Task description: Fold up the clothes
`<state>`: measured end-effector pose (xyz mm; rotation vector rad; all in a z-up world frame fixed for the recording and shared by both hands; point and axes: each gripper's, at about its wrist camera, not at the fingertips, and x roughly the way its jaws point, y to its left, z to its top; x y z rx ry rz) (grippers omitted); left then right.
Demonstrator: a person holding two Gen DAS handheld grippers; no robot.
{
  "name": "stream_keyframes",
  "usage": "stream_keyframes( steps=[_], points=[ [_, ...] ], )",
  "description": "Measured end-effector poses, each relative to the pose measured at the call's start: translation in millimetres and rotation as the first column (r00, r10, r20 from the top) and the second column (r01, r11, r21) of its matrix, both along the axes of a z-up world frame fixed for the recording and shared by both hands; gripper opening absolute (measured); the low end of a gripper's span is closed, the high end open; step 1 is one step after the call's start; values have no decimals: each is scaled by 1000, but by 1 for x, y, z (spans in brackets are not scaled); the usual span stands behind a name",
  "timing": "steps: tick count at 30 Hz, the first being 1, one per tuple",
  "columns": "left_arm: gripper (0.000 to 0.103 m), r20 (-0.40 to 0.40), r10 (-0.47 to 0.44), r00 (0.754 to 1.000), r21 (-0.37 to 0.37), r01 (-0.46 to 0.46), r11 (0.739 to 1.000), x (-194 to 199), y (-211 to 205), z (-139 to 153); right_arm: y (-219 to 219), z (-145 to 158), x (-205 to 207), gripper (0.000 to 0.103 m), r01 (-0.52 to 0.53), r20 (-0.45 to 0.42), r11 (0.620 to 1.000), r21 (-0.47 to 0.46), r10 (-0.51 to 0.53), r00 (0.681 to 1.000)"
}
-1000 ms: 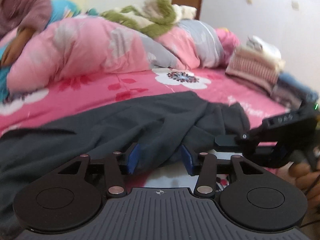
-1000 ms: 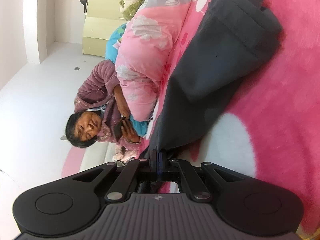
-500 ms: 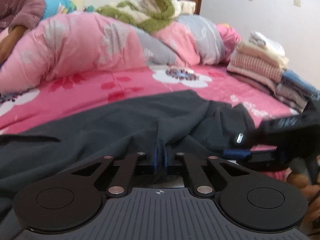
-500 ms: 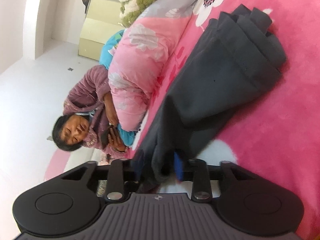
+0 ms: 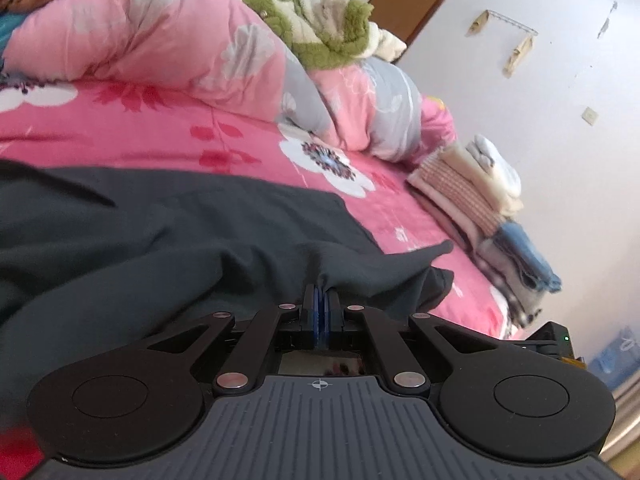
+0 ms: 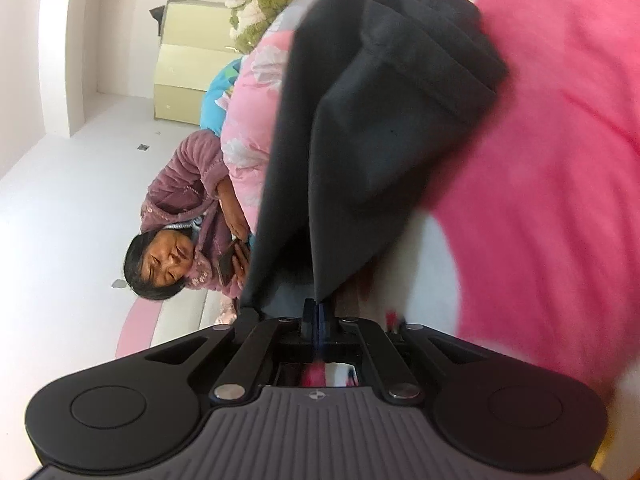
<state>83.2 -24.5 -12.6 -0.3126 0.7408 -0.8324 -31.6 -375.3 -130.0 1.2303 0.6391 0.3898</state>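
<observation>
We pinch the dark garment (image 5: 168, 240) in our left gripper (image 5: 321, 300), jaws pressed together on its edge. Our right gripper (image 6: 316, 312) likewise clamps the garment's edge, above the pink bedspread (image 6: 560, 160).

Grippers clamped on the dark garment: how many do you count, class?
2. The left gripper pinches the dark garment at its near edge; the right gripper pinches a hanging corner.
</observation>
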Motion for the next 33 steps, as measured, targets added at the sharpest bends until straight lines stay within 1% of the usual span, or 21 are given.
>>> stream_keyframes(
  steps=[3,6,7,9,12,14,16,17,18,20,21,22,23,24,27,29,31,33],
  points=[
    [1,-7,-31,999,40,32,999,-8,2,-8,4,-6,-12,0,-2,-32,1000,-13,1,999],
    [1,22,-59,998,139,55,989,-18,-1,-16,5,-15,-24,0,10,-84,998,-56,-14,996],
    [1,35,-68,997,174,61,983,-22,-2,-19,4,-16,-27,0,9,-85,998,-67,-14,996],
    [3,61,-77,995,207,63,976,-28,-2,-20,3,-14,-34,0,3,-75,996,-84,-9,997],
    [5,95,-75,993,199,55,978,-35,0,-15,-1,1,-43,2,30,-37,987,-160,-36,999],
    [7,113,-60,992,181,38,983,-37,2,-10,-10,10,-48,2,70,-19,976,-204,-76,997],
    [11,134,-49,990,157,28,987,-40,2,-4,-24,13,-53,4,123,-19,972,-200,-130,991],
    [16,146,-47,988,150,25,988,-41,0,-2,-31,15,-56,10,150,-20,969,-197,-157,987],
    [22,159,-49,986,144,26,989,-43,-2,-1,-39,15,-59,19,177,-26,965,-192,-185,982],
    [30,186,-53,981,132,29,991,-45,-7,3,-51,13,-65,29,227,-41,958,-177,-238,970],
    [31,197,-51,979,127,26,992,-47,-9,5,-57,12,-67,31,252,-48,953,-167,-263,964],
    [31,203,-48,978,120,24,992,-46,-12,6,-62,8,-69,32,269,-61,953,-137,-279,958],
    [31,209,-46,977,114,22,993,-46,-14,7,-67,5,-71,36,287,-73,952,-107,-295,953],
    [32,211,-36,977,106,14,994,-45,-15,8,-72,1,-73,38,304,-86,949,-77,-310,947],
    [32,214,-19,977,79,2,997,-43,-18,11,-83,-13,-79,38,343,-112,939,11,-340,934],
    [33,215,-38,976,83,21,996,-43,-25,12,-90,-23,-82,39,350,-122,932,94,-338,933],
    [33,219,-65,974,97,45,994,-44,-34,11,-94,-30,-80,43,357,-134,920,162,-338,931],
    [34,223,-102,969,121,76,990,-45,-48,9,-99,-29,-78,44,377,-136,913,154,-359,923]
  ],
)
